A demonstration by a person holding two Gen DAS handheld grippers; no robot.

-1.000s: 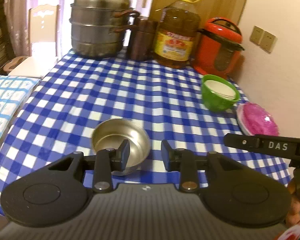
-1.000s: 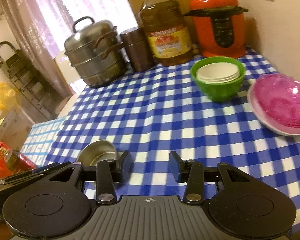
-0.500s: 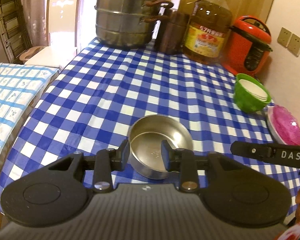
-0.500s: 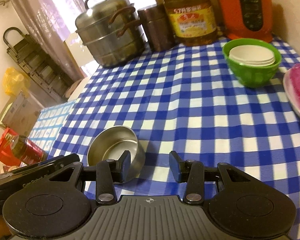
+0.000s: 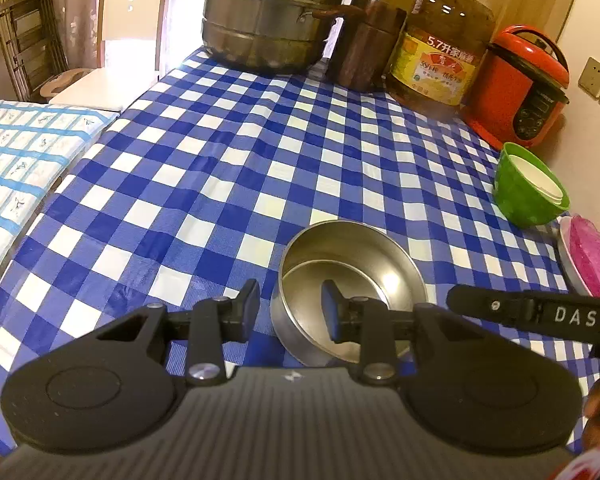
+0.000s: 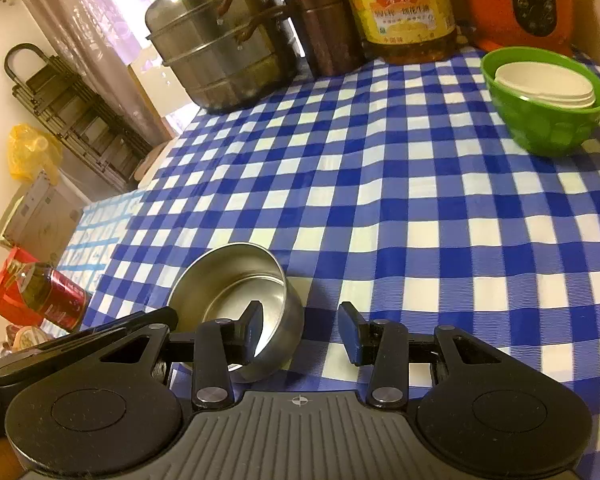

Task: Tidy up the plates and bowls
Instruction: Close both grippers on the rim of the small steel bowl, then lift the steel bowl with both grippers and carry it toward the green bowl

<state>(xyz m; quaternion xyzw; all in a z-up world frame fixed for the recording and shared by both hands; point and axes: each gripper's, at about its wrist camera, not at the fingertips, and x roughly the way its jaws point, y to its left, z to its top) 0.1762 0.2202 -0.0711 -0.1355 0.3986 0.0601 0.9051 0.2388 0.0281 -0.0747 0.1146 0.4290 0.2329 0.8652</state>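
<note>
Left gripper [image 5: 290, 306] jaws apart, straddling the near wall of the steel bowl [image 5: 352, 276] on the checked tabletop [image 5: 220, 168]. Right gripper [image 6: 300, 328] also apart, its left finger inside the rim. Green bowl [image 6: 540, 100] well apart.

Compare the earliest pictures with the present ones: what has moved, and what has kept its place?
Both grippers have closed in on the small round stainless-steel bowl. The left gripper now straddles its left wall, one finger inside; the right gripper straddles its right wall. Both are open, nothing gripped. The green plastic bowl holding white dishes and the blue checked tablecloth look unchanged.
</note>
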